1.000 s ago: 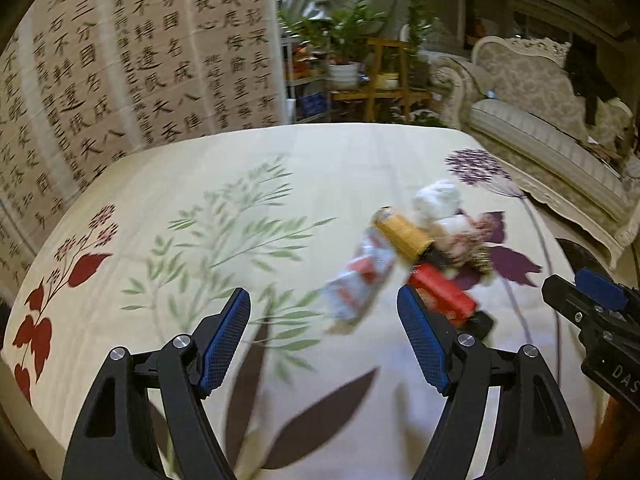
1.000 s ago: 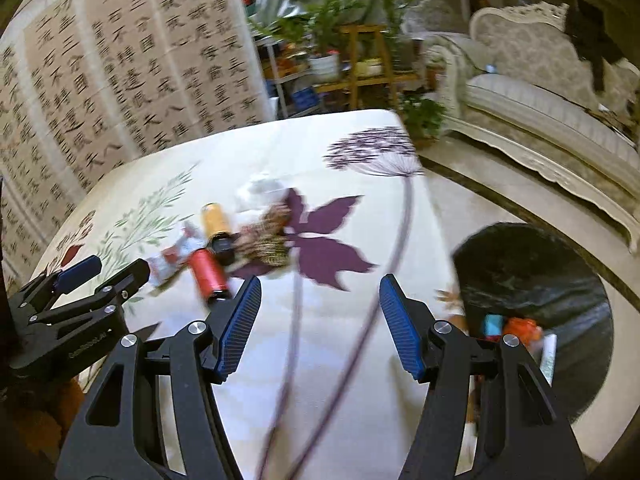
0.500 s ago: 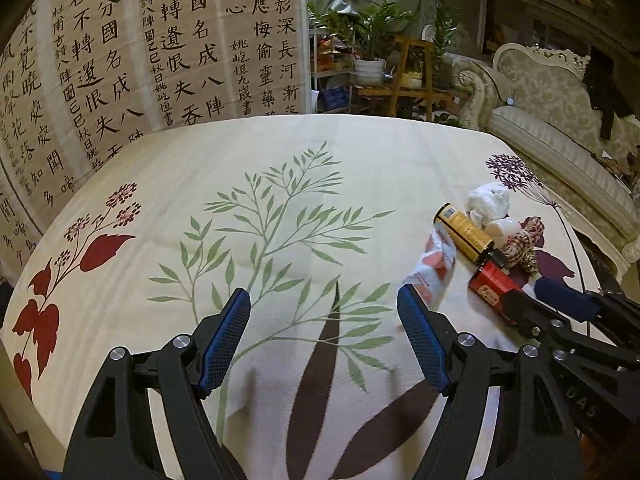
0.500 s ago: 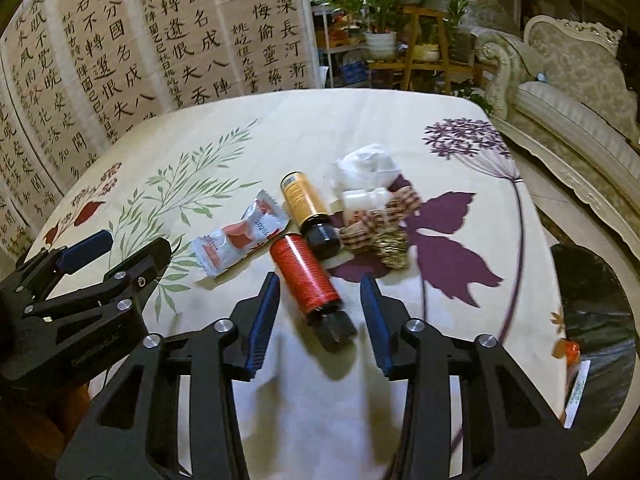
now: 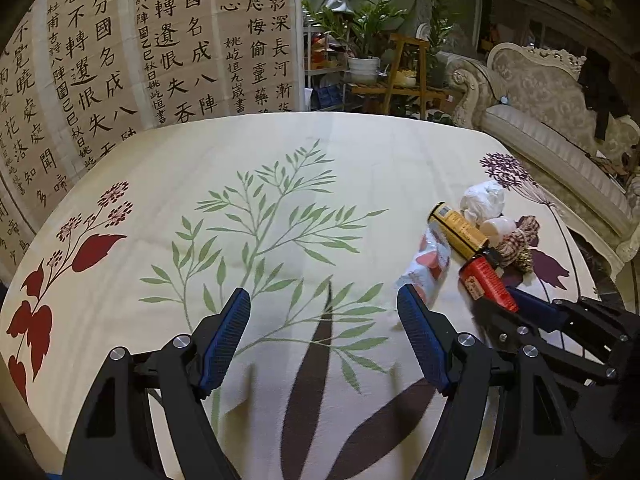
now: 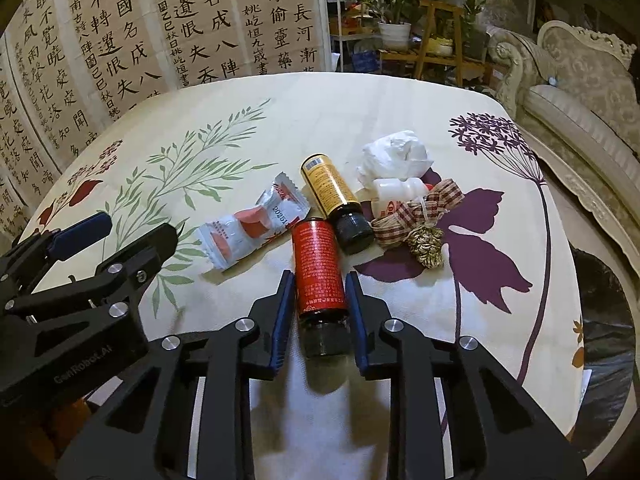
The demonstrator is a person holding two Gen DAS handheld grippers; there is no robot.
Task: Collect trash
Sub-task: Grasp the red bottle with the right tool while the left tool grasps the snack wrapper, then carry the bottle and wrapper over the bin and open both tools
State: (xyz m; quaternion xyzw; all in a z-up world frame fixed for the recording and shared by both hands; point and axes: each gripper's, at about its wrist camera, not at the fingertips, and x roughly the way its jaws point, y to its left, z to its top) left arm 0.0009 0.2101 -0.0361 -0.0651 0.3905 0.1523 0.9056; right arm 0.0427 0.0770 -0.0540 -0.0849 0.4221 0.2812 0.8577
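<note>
The right gripper [image 6: 319, 308] straddled the small red-labelled dark glass bottle [image 6: 318, 272] lying on the floral tablecloth [image 6: 400, 96], pads beside its sides, likely closing for a lift; whether they touched, I could not tell. The left gripper [image 5: 324, 340], stamped "GenRobot.AI", hung wide apart; the red-and-white plastic wrapper [image 6: 256, 226] read "2026".

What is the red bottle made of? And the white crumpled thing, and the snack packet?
Red bottle: looks like dark glass or plastic under a glossy red printed label; the neck shows dark. Hard to tell which.
White crumpled thing: probably tissue or thin paper, matte and soft-creased.
Snack packet: likely plastic film, shiny, with a crimped zigzag end.
</note>
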